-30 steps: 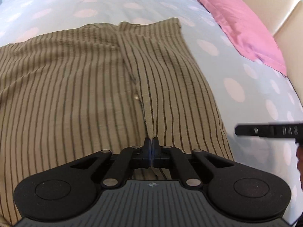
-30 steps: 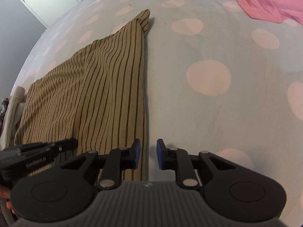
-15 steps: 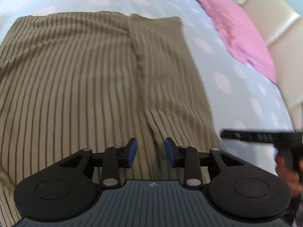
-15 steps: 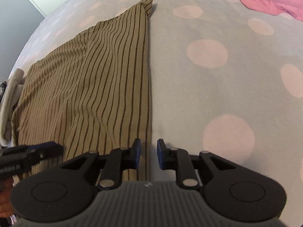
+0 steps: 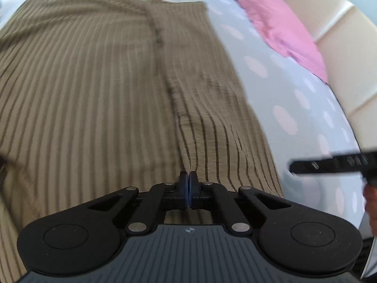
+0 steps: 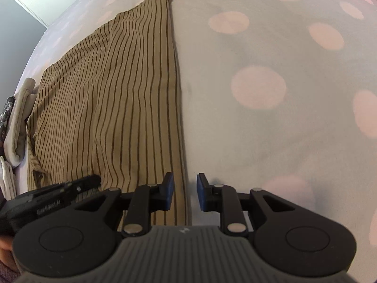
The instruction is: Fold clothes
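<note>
Left wrist view. Across most of the frame, a brown shirt with thin dark stripes, spread flat on a pale blue bedspread dotted with pink spots. Down the middle of the cloth, a button band, blurred. At bottom centre, the left gripper, jaws pressed together, pinching a small ridge of the shirt near its lower hem, with creases fanning out from the pinch. Up at the right, a pink pillow against a cream padded headboard. At the right edge, side-on over the bedspread and clear of the shirt, the right gripper, with a bit of the hand behind it.

Right wrist view. On the left half, the same shirt, its long straight side edge running from the far corner down to the near edge of the picture. On the right half, bare spotted bedspread. At bottom centre, the right gripper, jaws spread and just lately opening, hanging over the shirt's side edge; cloth below the gap, pads pressing on nothing. At lower left, the tip of the left gripper low over the shirt. Beyond the shirt at far left, a heap of pale clothes.
</note>
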